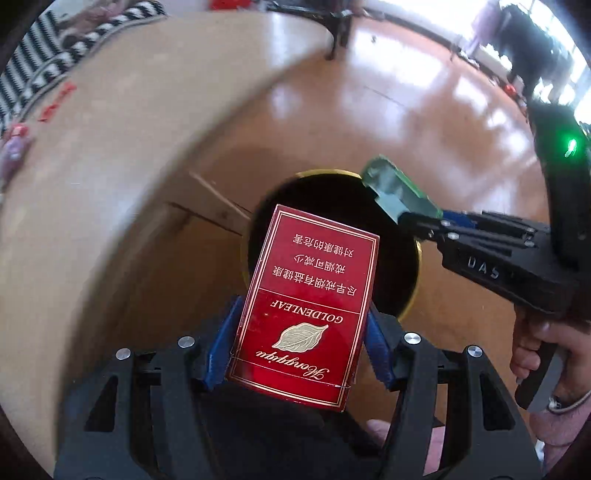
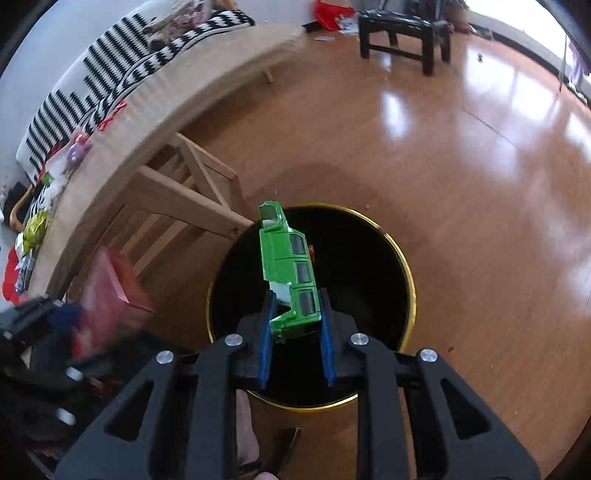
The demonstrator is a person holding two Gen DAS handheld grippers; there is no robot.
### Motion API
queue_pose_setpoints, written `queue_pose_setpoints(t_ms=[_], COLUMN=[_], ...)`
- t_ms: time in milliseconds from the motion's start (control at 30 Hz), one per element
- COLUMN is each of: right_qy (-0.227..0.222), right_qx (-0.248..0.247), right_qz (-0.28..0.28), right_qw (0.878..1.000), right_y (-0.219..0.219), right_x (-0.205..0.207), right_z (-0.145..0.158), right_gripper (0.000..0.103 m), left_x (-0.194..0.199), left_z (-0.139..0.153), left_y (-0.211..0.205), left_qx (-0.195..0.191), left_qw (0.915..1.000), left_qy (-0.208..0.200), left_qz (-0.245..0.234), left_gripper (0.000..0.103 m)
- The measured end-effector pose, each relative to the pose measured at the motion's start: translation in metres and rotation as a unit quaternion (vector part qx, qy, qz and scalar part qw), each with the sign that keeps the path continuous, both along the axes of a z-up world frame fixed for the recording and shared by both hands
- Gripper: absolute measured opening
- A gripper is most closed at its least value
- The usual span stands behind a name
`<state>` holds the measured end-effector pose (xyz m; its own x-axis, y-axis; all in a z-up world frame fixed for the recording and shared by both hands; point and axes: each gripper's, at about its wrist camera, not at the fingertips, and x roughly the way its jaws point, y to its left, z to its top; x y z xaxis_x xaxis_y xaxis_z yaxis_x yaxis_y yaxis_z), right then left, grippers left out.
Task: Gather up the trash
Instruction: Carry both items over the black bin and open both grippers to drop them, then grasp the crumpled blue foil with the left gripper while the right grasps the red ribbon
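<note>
My left gripper is shut on a red cigarette pack with a gold leaf on it, held over the near rim of a round black bin with a gold rim on the floor. My right gripper is shut on a green box, which hangs above the open mouth of the bin. In the left wrist view the right gripper reaches in from the right with the green box over the bin's far edge. The red pack shows blurred at the left of the right wrist view.
A long wooden table curves along the left with wrappers and small litter on it, its trestle legs next to the bin. A striped sofa lies behind. A black stool stands far back on the glossy wooden floor.
</note>
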<state>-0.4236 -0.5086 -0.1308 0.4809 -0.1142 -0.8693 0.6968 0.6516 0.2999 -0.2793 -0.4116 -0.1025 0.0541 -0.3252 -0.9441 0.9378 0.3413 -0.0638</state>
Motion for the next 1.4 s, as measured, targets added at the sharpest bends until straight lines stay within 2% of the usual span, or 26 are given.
queue_pose_setpoints(t_ms=[67,200,467,567,633,667,700,733,833,900,967,1000,1067,1133,1200,1267,1367,1400], right_qy=[0.006,0.008,0.026,0.029,0.017,0.015,0.019,0.020,-0.014,-0.038,-0.051,-0.055,-0.054,-0.036,-0.013,-0.019,-0.051,-0.059], right_qx=[0.006,0.021,0.044,0.044,0.044,0.041,0.034,0.023,-0.001,-0.008,-0.035,-0.066,-0.113,-0.136,-0.133,-0.118,-0.119,-0.130], right_qz=[-0.003,-0.015,-0.011,-0.010,-0.010,-0.010,-0.014,-0.020,-0.042,-0.062,-0.086,-0.102,-0.120,-0.119,-0.110,-0.098,-0.049,-0.021], right_qw=[1.000,1.000,0.999,0.999,0.999,0.999,0.999,0.999,0.999,0.997,0.994,0.991,0.985,0.983,0.985,0.988,0.990,0.990], right_y=[-0.006,-0.019,-0.029,-0.032,-0.032,-0.032,-0.033,-0.034,-0.040,-0.045,-0.049,-0.048,-0.047,-0.048,-0.051,-0.047,-0.026,-0.014], right_x=[-0.005,-0.008,0.005,0.008,0.010,0.011,0.010,0.009,0.000,-0.007,-0.015,-0.018,-0.019,-0.011,0.005,0.032,0.091,0.119], right_z=[-0.007,-0.017,-0.035,-0.037,-0.033,-0.031,-0.029,-0.025,-0.004,0.008,0.026,0.038,0.050,0.054,0.053,0.055,0.073,0.082], right_gripper=[0.022,0.022,0.022,0.022,0.024,0.028,0.055,0.082,0.084,0.085,0.089,0.097,0.097,0.097,0.097,0.097,0.097,0.097], left_x=[-0.005,-0.003,0.003,0.010,0.011,0.013,0.016,0.013,0.015,0.015,0.010,0.006,0.006,0.021,0.047,0.076,0.129,0.156], left_z=[-0.006,-0.017,-0.055,-0.058,-0.059,-0.059,-0.059,-0.061,-0.058,-0.052,-0.038,-0.022,0.003,0.037,0.066,0.088,0.105,0.110], left_y=[-0.010,-0.029,-0.043,-0.038,-0.039,-0.037,-0.035,-0.041,-0.038,-0.035,-0.031,-0.027,-0.017,0.012,0.049,0.092,0.166,0.203], left_qx=[0.006,0.014,0.048,0.043,0.037,0.034,0.029,0.025,0.013,0.013,0.010,-0.008,-0.038,-0.081,-0.116,-0.138,-0.143,-0.136], left_qw=[1.0000,0.9996,0.9985,0.9985,0.9987,0.9985,0.9984,0.9984,0.9984,0.9988,0.9991,0.9993,0.9987,0.9963,0.9911,0.9833,0.9631,0.9504], left_qy=[0.004,-0.021,0.026,0.032,0.032,0.036,0.040,0.039,0.045,0.032,0.022,0.031,0.033,0.020,0.011,-0.009,-0.052,-0.068], left_qz=[-0.006,-0.015,0.000,0.008,0.018,0.023,0.028,0.031,0.032,0.034,0.034,0.019,0.001,0.021,0.065,0.118,0.222,0.271], left_gripper=[0.060,0.061,0.061,0.062,0.066,0.077,0.091,0.094,0.096,0.096,0.096,0.096,0.096,0.096,0.096,0.096,0.096,0.096])
